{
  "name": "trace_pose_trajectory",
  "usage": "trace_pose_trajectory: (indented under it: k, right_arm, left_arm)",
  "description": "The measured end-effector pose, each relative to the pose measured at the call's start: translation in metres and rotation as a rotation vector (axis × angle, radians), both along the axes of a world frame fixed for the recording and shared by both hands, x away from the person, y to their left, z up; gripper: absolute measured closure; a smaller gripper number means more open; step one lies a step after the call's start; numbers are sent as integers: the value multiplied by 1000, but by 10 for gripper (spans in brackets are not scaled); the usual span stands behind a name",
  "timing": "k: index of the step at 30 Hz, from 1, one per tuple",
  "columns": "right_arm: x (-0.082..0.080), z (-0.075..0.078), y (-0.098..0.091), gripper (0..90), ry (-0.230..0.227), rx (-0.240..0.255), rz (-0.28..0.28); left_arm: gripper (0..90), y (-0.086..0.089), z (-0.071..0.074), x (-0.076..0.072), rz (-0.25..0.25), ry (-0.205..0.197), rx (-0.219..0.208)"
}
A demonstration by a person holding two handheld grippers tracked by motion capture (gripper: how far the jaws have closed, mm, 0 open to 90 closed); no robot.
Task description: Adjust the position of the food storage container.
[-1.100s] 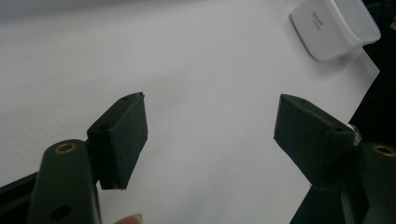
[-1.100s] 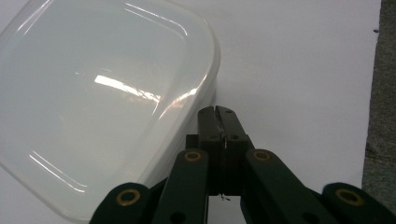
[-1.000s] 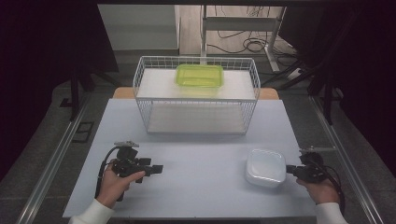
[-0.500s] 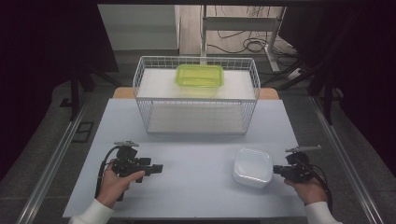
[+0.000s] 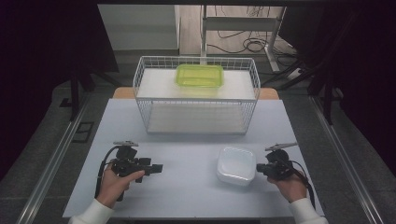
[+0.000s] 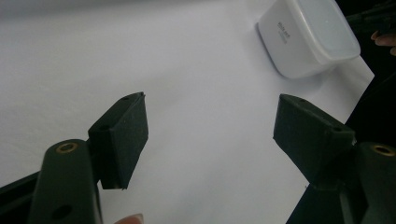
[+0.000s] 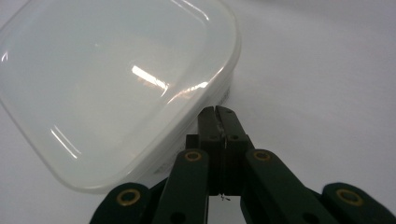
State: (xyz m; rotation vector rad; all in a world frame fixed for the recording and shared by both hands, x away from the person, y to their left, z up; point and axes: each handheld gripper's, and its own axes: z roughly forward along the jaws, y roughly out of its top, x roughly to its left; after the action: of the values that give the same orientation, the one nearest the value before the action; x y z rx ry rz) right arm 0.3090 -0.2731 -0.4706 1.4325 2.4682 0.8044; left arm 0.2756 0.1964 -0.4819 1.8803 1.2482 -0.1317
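The right gripper [image 5: 259,169], jaws closed and empty, has pushed the white container [image 5: 236,165] leftward to lower centre-right of the counter [image 5: 187,196]. The left gripper [image 5: 156,168] waits, jaws wide, for handover.

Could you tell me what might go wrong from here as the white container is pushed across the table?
The right gripper is shut, its tips against the side of the white container rather than gripping it, so the container could pivot or slip away off the tips. The left gripper waits open some way off, so a crooked slide might miss its jaws. The wire basket stands just behind the path; a skewed push could bump it.
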Motion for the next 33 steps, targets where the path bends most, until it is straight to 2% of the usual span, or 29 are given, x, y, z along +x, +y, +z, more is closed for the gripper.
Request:
trace_pose_trajectory:
  k: [4,21,28,33]
  right_arm:
    - [1,0,15,888,-2,-6,39]
    - [19,-6,76,887,-11,-10,124]
    - [27,-9,95,888,-29,-2,142]
    - [29,-11,102,887,-36,11,153]
  left_arm:
    - [255,0,-1,1,-3,0,4]
    - [256,0,-2,0,9,7,2]
    - [255,1,-2,1,5,5,2]
    - [255,1,-2,1,4,4,5]
